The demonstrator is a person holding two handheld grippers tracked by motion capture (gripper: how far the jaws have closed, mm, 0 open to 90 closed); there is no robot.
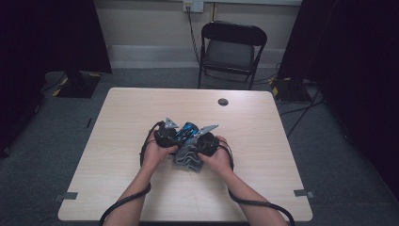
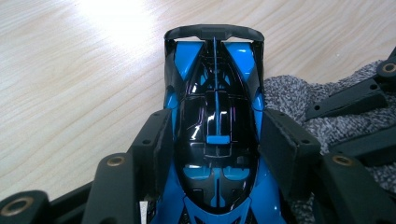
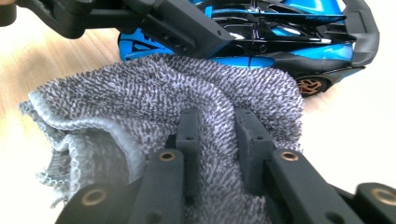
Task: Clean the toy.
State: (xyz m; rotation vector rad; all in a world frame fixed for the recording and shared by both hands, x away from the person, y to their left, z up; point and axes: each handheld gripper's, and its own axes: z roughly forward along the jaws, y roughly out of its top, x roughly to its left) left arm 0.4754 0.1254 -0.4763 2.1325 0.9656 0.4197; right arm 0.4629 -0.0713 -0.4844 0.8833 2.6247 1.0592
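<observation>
Pale wood-grain counter (image 1: 263,141), rounded corners, small dark round disc (image 1: 223,101) near far edge. Grey carpet floor (image 1: 339,155); black folding chair (image 1: 231,49) beyond counter; dark curtains both sides.

Blue-and-black toy car (image 2: 215,140) at counter middle, between hands. In left gripper view long axis runs straight away from camera, black wing end farthest.

Left tool (image 2: 215,151) half-wide, pads clamping car's flanks. Right tool (image 3: 218,140) narrow, pinching fold of grey knitted cloth (image 3: 154,100); cloth lies against car's side.

Black folding chair (image 1: 234,49) beyond the wooden table (image 1: 117,155), wall socket (image 1: 193,5) above, grey carpet (image 1: 329,141).
</observation>
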